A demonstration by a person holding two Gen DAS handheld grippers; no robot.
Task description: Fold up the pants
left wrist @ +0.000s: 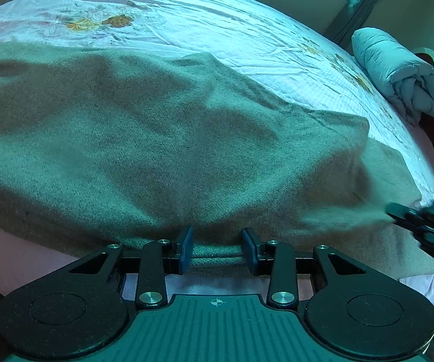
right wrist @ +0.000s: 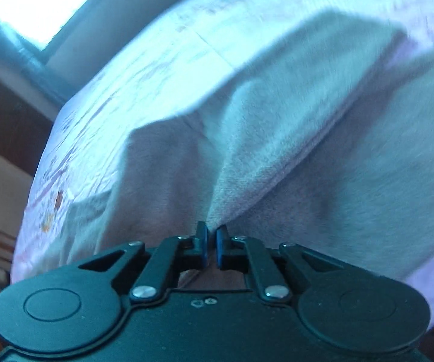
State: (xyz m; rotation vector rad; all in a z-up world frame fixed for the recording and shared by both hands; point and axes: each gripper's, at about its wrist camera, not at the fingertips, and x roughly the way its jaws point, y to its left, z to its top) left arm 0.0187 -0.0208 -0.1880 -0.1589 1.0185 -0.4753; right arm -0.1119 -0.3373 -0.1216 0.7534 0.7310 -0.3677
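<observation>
Bed (left wrist: pixel 187 21): it fills most of both views, covered by a pale sheet with a pink cast and a printed flower pattern; the sheet is creased.
Pants (left wrist: pixel 144 138): a large spread of grey-beige fuzzy cloth lies across the near part of the bed in my left wrist view, rumpled into soft ridges, its near hem running along the bed's edge. In my right wrist view the pants (right wrist: pixel 277 126) rise in a raised fold that runs from my fingertips up and away to the right.
Rolled quilt (left wrist: pixel 397 72): a pale blue padded bundle lies at the far right side of the bed, well apart from the pants.
Window (right wrist: pixel 36 3): a bright pane shows at the upper left of my right wrist view, blurred.
Left hand-held gripper (left wrist: pixel 217 249): my jaws stand partly apart with the thick hem of the pants running across between the two blue pads; the cloth touches both pads, yet I cannot tell whether they press on it.
Right hand-held gripper (right wrist: pixel 212 239): my jaws are closed tight on a pinch of the pants, the fold of cloth rising straight from the fingertips. In my left wrist view this gripper (left wrist: pixel 397 212) shows at the right edge, blurred, at the pants' right end.
</observation>
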